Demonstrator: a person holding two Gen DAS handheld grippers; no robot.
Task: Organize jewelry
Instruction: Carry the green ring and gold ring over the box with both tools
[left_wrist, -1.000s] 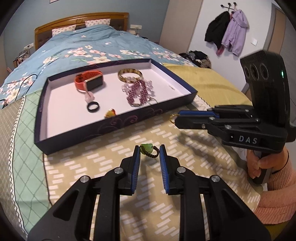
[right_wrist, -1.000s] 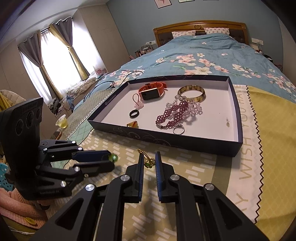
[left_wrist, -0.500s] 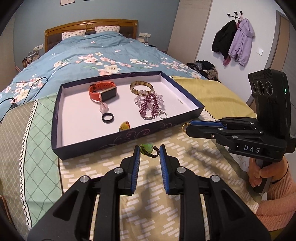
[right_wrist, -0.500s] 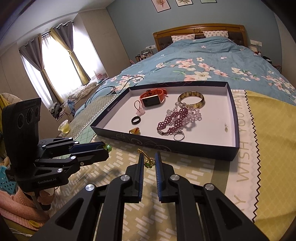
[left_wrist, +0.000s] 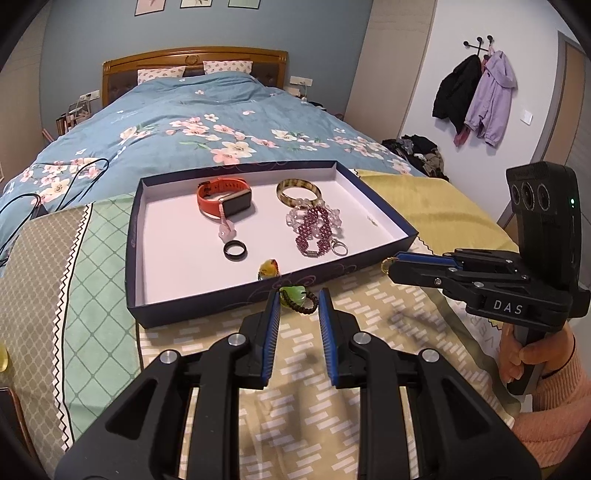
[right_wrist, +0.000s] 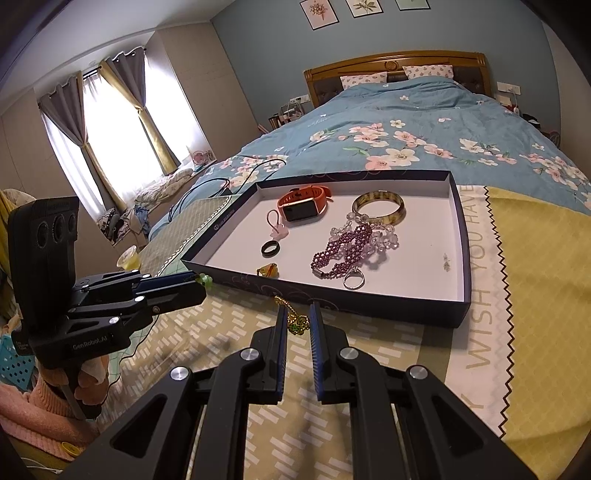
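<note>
A shallow navy tray (left_wrist: 207, 299) (right_wrist: 399, 306) lies on the bed and holds an orange watch (left_wrist: 225, 195), an amber bangle (left_wrist: 298, 192), purple beads (left_wrist: 314, 230), a black ring (left_wrist: 235, 250), a silver ring (right_wrist: 353, 280) and a small yellow charm (left_wrist: 269, 268). My left gripper (left_wrist: 297, 297) is shut on a green-stone bead bracelet (left_wrist: 295, 296) held above the cloth before the tray's near wall. My right gripper (right_wrist: 298, 316) is shut on a gold chain with green pendant (right_wrist: 295, 321); it shows at right in the left wrist view (left_wrist: 397, 264).
A patterned cloth (left_wrist: 295, 387) covers the bed's foot, with a yellow cloth (right_wrist: 535, 295) to the right. The floral blue duvet (left_wrist: 184, 125) lies behind the tray. A black cable (left_wrist: 55, 184) runs at left. Coats (left_wrist: 476, 96) hang on the wall.
Both grippers rose with their jewelry and stayed shut. The tray now sits lower and farther off in both views, and more of the room shows.
</note>
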